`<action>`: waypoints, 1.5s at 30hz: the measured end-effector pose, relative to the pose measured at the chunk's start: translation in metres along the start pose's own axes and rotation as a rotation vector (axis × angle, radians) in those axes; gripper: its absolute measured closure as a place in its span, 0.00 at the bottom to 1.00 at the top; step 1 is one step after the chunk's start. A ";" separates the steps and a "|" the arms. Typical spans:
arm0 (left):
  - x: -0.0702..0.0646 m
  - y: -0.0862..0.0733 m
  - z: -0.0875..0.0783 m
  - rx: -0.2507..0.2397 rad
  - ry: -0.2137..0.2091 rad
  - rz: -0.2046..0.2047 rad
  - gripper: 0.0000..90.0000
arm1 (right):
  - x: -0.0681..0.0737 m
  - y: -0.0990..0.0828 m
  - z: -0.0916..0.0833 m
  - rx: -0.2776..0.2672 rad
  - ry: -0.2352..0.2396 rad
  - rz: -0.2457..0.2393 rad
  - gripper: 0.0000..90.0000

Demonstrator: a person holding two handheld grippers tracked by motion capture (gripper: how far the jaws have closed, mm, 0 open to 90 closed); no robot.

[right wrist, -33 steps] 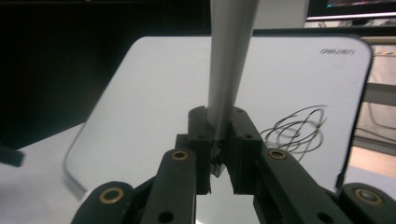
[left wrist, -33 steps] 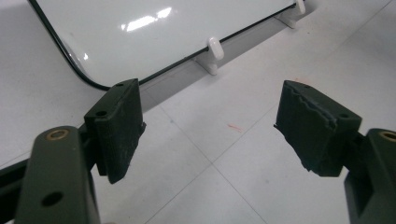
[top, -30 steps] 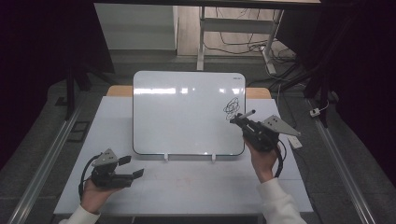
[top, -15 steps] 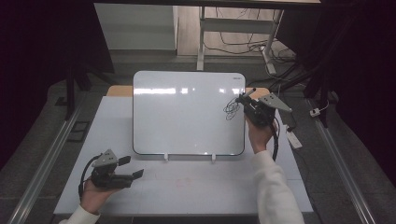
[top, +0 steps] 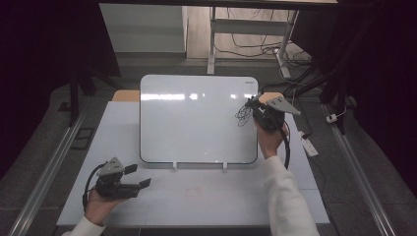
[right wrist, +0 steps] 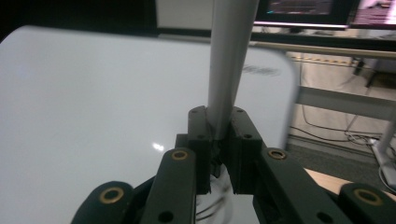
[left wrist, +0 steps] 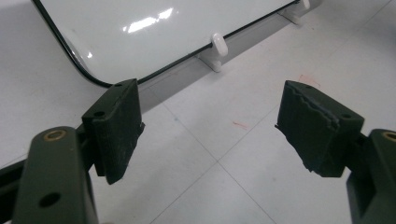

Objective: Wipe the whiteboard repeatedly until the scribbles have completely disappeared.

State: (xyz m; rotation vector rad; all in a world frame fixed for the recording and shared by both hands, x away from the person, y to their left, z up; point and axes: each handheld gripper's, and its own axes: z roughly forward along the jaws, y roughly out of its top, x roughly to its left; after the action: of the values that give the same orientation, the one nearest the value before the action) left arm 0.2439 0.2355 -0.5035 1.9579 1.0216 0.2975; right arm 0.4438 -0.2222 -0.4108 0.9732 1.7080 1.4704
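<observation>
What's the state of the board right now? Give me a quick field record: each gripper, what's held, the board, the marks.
right gripper: shut on a pale stick-like thing, likely a marker or eraser, over the board's right side
left gripper: open, nothing between the jaws, low on the table near the board's lower left corner
whiteboard: propped on the table, two white clips at its lower edge
marks: black scribble near the right edge, beside the right gripper
table: white
</observation>
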 end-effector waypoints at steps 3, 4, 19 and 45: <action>-0.001 0.000 -0.002 -0.007 0.000 0.008 0.25 | -0.004 -0.003 0.001 -0.017 0.023 0.053 0.90; 0.000 0.000 -0.002 -0.009 0.000 0.007 0.25 | 0.001 -0.005 0.002 -0.004 0.046 0.026 0.90; 0.001 0.000 -0.001 -0.007 0.000 0.002 0.25 | 0.007 -0.004 0.003 -0.010 0.034 -0.019 0.90; 0.002 0.000 -0.003 -0.015 -0.001 0.003 0.25 | 0.005 -0.007 0.000 0.001 0.054 0.008 0.90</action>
State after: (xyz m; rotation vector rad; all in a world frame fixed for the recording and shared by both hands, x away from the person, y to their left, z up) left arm 0.2434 0.2385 -0.5016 1.9461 1.0127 0.3049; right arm 0.4404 -0.2183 -0.4174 0.9495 1.7450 1.5135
